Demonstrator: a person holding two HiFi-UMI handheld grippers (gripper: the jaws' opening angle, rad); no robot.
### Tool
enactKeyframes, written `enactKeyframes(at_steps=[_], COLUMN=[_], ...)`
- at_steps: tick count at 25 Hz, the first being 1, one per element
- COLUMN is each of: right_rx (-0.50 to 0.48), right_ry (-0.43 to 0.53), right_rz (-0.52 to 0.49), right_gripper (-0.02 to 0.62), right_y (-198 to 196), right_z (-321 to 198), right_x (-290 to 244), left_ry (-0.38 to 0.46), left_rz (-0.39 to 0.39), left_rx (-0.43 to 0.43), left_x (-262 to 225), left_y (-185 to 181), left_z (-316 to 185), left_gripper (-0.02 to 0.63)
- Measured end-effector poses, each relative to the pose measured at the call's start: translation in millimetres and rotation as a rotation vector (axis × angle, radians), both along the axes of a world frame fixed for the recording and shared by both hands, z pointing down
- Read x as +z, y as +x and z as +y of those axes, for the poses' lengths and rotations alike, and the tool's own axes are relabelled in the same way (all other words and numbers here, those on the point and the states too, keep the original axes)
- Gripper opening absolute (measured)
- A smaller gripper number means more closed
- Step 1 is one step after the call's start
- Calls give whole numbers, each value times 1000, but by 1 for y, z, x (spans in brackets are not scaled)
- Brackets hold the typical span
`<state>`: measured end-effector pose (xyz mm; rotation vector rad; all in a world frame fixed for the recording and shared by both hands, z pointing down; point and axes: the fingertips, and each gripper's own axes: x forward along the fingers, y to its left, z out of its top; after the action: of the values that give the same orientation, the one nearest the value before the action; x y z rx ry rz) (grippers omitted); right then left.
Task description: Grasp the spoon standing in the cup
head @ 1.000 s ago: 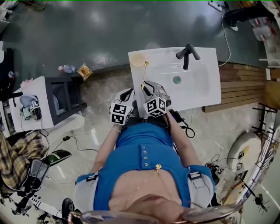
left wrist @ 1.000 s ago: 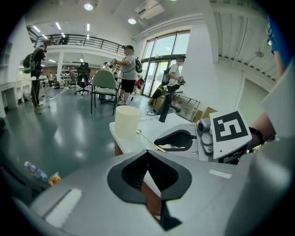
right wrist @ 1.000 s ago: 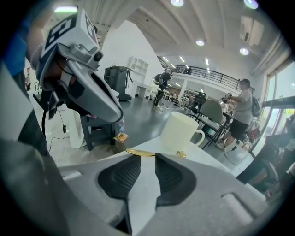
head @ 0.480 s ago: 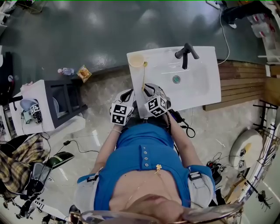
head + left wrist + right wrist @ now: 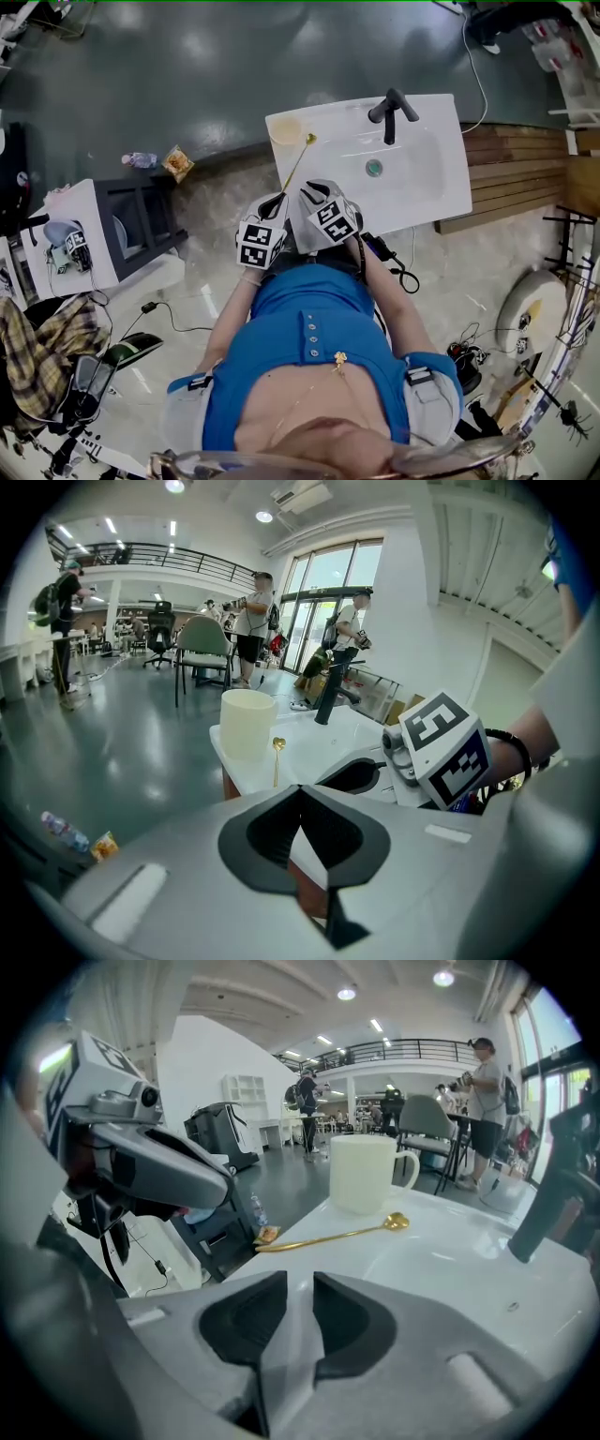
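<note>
Left tongs (image 5: 300,791): pad tips meet, shut w/ nothing btwn them. Right tongs (image 5: 299,1283): jaws a narrow slit apart, also empty. Both sit close together at the near left corner of the sink top (image 5: 431,187), right in front of the person's blue top (image 5: 309,328). Spoon (image 5: 296,165) isn't in the cup (image 5: 287,130); it lies on the white top, bowl end just beside the cup on its right, handle slanting near-left so the tip reaches the top's left edge, next to the left tongs' tip but not held. Cup stands upright at the far left corner, handle to the right in the right gripper view. Black tap (image 5: 391,109) at the far edge, drain in the basin right of the spoon. Vs 1 s ago: spoon then ran almost straight near-far w/ the handle tip by the right tongs; at 0.5 s ago much the same; now the handle tip has swung left toward the left tongs, bowl end approx where it was by the cup. Right tongs' marker cube has turned a bit & sits slightly farther; left tongs' cube barely moved.
</note>
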<state>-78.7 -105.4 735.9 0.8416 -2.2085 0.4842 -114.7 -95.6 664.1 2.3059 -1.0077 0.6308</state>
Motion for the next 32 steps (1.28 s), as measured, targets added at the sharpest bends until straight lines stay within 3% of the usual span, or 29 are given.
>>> enactKeyframes(at_steps=[10, 18, 24, 32], right_rx=[-16, -41, -39, -60], right_ry=[-31, 19, 69, 116], right_rz=[-33, -68, -86, -163], right_gripper=[87, 84, 7, 3], right_y=[6, 29, 55, 76], right_z=[3, -2, -8, -4], right_x=[-3, -35, -61, -99], left_ry=[-4, 13, 37, 102], left_rz=[-11, -16, -18, -6], left_rx=[-22, -48, -65, -99], left_x=[-3, -14, -25, -45], left_y=[10, 35, 62, 93], left_z=[-2, -7, -12, -12], left_gripper=[0, 0, 0, 0])
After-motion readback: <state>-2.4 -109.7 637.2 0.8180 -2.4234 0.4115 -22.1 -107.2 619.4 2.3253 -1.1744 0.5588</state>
